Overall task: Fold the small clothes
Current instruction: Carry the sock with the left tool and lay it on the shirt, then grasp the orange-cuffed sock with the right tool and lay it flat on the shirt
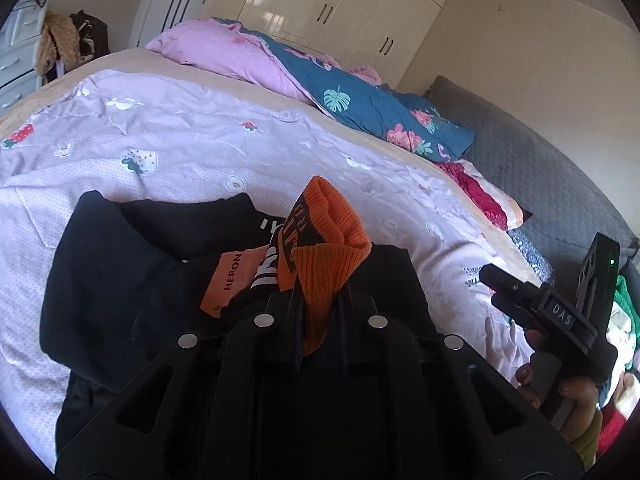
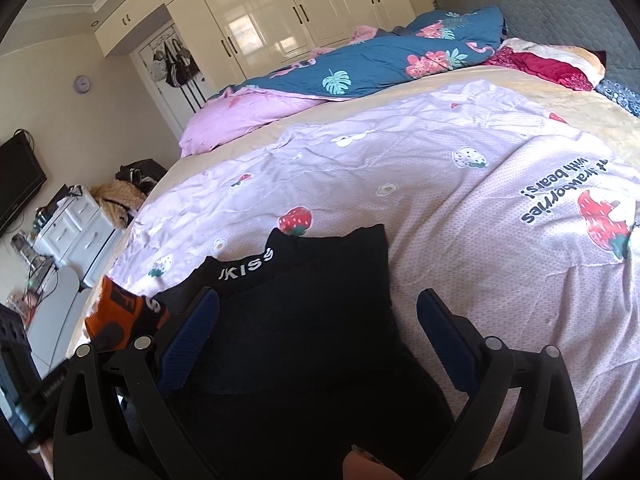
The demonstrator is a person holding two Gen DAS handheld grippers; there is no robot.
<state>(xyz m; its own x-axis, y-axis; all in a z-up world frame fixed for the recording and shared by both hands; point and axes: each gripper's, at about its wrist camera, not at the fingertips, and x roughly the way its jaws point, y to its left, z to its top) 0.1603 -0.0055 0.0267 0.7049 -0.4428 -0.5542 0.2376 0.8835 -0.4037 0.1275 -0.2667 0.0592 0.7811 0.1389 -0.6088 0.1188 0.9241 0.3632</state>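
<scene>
A black garment (image 1: 112, 264) with orange ribbed cuffs and an orange "HERON" label lies bunched on the bed. My left gripper (image 1: 316, 298) is shut on one orange cuff (image 1: 332, 240), which stands up between its fingers. In the left wrist view my right gripper (image 1: 494, 290) is off to the right, held in a hand, apart from the garment. In the right wrist view the black garment (image 2: 340, 256) spreads under my right gripper (image 2: 318, 324), which is open, its blue pads (image 2: 192, 332) wide apart with nothing pinched. The orange cuff (image 2: 124, 312) shows at the left.
The lilac strawberry-print bedspread (image 1: 180, 152) covers the bed. A pink and blue duvet (image 1: 352, 100) is heaped at the far side, with a red and yellow blanket (image 1: 480, 192) near the grey headboard (image 1: 540, 160). White drawers (image 2: 76, 232) stand beside the bed.
</scene>
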